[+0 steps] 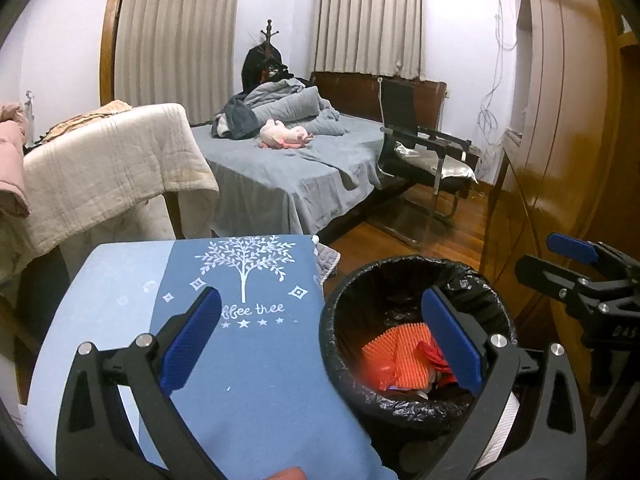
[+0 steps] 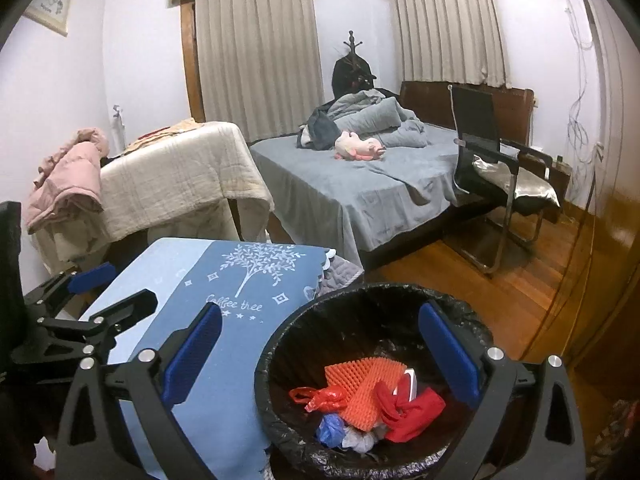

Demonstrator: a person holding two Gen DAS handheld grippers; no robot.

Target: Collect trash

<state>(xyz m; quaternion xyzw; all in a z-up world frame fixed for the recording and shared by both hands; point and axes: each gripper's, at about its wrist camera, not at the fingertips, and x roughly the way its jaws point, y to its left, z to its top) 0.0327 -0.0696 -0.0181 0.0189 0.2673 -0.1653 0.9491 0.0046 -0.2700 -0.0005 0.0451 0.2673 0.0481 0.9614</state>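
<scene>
The left gripper is held above the edge where a blue cloth meets the bin, pointing forward into the room. Its jaws are spread wide and hold nothing; one blue pad hangs over the cloth, the other over the bin's mouth. At the bottom edge of the left wrist view a fingertip of the person shows.

The right gripper hangs over the bin too, likewise wide apart and empty, its left pad over the cloth and its right pad over the bin's far side. Each gripper shows at the edge of the other's view: the right one at the right of the left wrist view, the left one at the left of the right wrist view, also agape.

The bin is lined with a black bag and stands just beside the cloth-covered surface. The trash lies inside: an orange ridged sheet, a red bag, a red cloth-like piece, a blue scrap and a grey one.

The cloth bears a white tree and the words "Coffee tree", with small stars and diamonds around them. On the right gripper's body, letters reading "DAS" can be made out; the rest is cut off.
</scene>
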